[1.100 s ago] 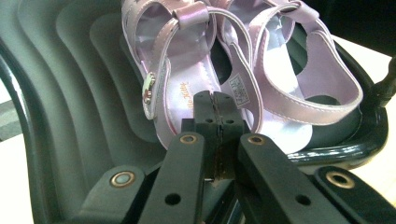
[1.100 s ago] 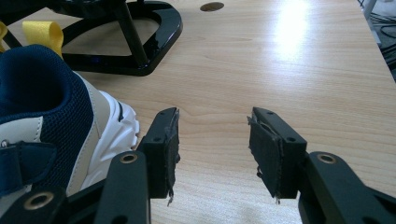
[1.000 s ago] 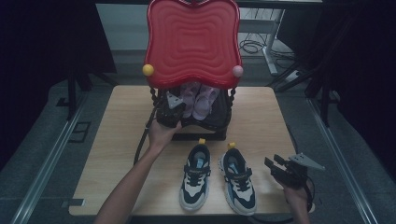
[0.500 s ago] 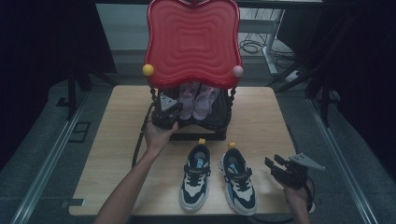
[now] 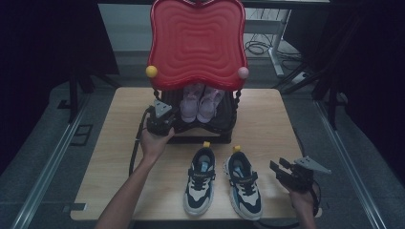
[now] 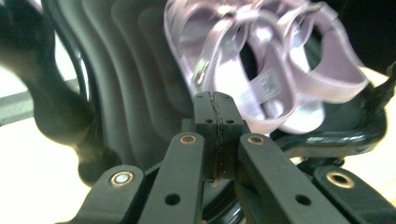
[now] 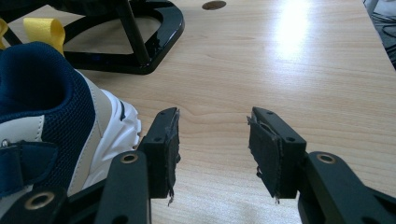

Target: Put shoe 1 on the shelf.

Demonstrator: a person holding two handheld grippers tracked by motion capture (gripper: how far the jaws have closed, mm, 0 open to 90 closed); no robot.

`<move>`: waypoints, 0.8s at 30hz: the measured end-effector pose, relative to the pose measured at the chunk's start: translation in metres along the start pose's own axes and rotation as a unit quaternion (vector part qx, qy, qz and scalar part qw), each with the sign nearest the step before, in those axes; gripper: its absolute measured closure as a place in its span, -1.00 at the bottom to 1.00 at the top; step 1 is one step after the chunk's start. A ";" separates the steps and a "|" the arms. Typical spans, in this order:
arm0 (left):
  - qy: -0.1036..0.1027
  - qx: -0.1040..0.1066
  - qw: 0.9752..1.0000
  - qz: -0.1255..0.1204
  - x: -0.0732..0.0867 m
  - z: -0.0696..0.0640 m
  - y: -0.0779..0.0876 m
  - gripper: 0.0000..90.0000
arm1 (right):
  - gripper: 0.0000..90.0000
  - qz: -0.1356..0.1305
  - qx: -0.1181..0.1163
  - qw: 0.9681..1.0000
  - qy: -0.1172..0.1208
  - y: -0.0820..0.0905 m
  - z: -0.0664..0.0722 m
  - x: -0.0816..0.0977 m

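Observation:
A pair of pink sandals (image 5: 200, 102) sits in a black rack (image 5: 224, 125) under a red wavy panel (image 5: 198, 43). My left gripper (image 5: 161, 114) is at the rack's left front corner. Its jaws are shut with nothing between them. In the left gripper view the shut tips (image 6: 215, 100) point at the sandals (image 6: 280, 70), just short of them. Two navy and white sneakers (image 5: 200, 181) (image 5: 243, 183) stand side by side near the table's front. My right gripper (image 5: 278, 167) rests to the right of them, open and empty. Its jaws (image 7: 212, 126) stand just right of a sneaker's heel (image 7: 46, 107).
The wooden table (image 5: 114, 143) has bare room on the left and right of the rack. The rack's black base (image 7: 154, 28) lies ahead of the right gripper. Yellow heel loops (image 5: 206, 143) top the sneakers. A cable (image 5: 136, 152) trails from the left gripper.
My left gripper has shifted a little to the left along the rack's front, still shut. The right gripper and the sneakers have not moved.

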State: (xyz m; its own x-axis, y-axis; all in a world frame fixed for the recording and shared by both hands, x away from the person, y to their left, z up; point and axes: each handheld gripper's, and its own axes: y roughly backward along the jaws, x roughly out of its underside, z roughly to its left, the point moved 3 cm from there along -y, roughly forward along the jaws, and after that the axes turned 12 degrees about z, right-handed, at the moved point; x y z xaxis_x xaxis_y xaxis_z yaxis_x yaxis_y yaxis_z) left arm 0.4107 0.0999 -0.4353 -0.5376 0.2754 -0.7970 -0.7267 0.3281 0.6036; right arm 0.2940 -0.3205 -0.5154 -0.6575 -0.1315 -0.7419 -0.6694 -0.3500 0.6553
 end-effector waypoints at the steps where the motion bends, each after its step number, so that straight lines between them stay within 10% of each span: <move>1: -0.001 -0.002 1.000 0.005 0.001 0.000 -0.002 1.00 | 0.17 0.001 -0.001 1.000 0.001 0.000 0.000 0.000; 24: -0.014 -0.015 0.998 0.065 0.012 -0.005 -0.037 1.00 | 0.17 0.001 0.001 1.000 0.000 0.001 -0.001 0.001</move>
State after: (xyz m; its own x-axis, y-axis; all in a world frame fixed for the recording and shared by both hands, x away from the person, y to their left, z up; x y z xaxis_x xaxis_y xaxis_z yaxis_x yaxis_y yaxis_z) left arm 0.4291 0.0866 -0.4670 -0.6166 0.3394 -0.7103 -0.6636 0.2613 0.7010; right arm 0.2936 -0.3221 -0.5158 -0.6593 -0.1317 -0.7402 -0.6682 -0.3487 0.6572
